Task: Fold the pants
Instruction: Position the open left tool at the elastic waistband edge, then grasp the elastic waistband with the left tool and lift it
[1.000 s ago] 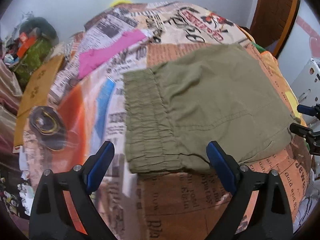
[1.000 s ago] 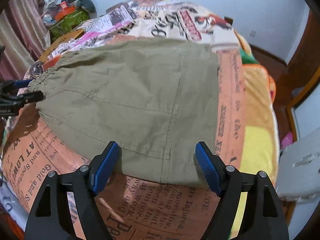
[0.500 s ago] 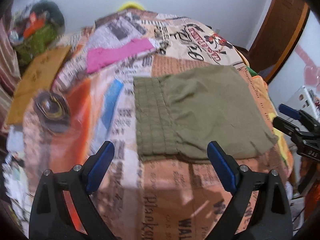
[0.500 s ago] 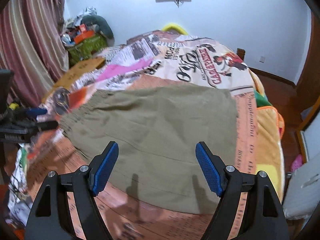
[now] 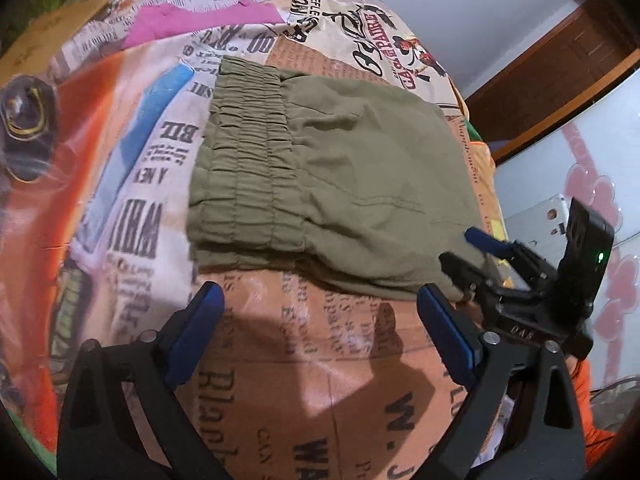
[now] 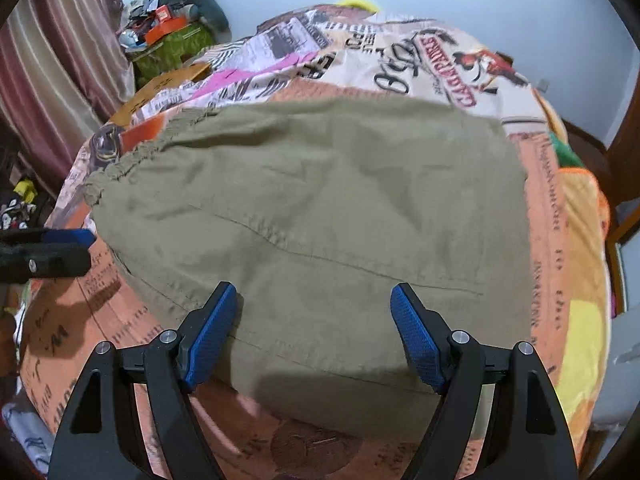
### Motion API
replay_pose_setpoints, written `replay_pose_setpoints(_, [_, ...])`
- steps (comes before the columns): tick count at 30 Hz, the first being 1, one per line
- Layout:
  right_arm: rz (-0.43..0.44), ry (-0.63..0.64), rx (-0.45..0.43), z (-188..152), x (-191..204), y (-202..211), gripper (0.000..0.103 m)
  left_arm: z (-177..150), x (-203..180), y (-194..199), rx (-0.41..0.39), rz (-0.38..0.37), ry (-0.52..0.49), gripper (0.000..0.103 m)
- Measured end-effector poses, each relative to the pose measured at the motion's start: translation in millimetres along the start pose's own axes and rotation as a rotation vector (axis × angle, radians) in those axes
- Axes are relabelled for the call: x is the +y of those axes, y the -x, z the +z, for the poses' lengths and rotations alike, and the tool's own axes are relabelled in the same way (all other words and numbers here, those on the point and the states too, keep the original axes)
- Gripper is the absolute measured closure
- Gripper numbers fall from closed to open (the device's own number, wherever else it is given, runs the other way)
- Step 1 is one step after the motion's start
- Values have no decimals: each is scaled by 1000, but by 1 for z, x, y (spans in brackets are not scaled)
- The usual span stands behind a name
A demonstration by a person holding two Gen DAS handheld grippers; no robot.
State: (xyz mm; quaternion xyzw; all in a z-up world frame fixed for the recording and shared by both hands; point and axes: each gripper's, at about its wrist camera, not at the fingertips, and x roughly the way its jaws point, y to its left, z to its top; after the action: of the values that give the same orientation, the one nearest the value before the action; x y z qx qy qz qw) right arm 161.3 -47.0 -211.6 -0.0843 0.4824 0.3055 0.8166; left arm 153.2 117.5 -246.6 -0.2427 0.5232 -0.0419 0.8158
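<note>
Olive green pants point(image 5: 332, 176) lie folded in a flat rectangle on the newspaper-print bedspread point(image 5: 320, 380), elastic waistband point(image 5: 244, 168) to the left. My left gripper point(image 5: 320, 320) is open and empty, just in front of the near edge. My right gripper point(image 6: 314, 320) is open and empty, low over the pants' near edge point(image 6: 320, 240). The right gripper also shows in the left wrist view point(image 5: 476, 256) at the pants' right corner. The left gripper's fingertips point(image 6: 60, 246) show at the left edge of the right wrist view.
A pink cloth point(image 5: 200, 20) lies on the far side of the bed. A box and a heap of clutter point(image 6: 168, 44) stand by the curtain point(image 6: 52, 60) at the far left. A wooden door frame point(image 5: 552, 60) and a white appliance point(image 5: 536, 220) are to the right.
Both grippers have come back down and closer to the pants after lifting away half a second ago. The pants lie unmoved. Both grippers stay open.
</note>
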Motion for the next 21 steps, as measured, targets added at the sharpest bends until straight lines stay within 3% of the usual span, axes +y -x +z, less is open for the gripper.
replay_pose_setpoints(8, [35,-15,2,-5,-2,0,26,26,17,-10,14,-108,152,1])
replay_pose_setpoints(12, [42,-21,-1,-6,-3,0,26,37,20,-12,16,-127,204,2])
replay_pose_setpoints(14, [45,-22,-2,-5,-3,0,26,41,21,-11,3,-99,223,12])
replay_pose_setpoints(17, [45,-23,-3,-5,-3,0,26,43,23,-9,-22,-42,226,36])
replay_pose_setpoints(18, [45,-23,-3,-6,-3,1,26,44,24,-8,-30,-10,225,49])
replay_pose_setpoints(21, [47,-23,-3,-6,-3,1,26,45,27,-9,-44,9,228,59])
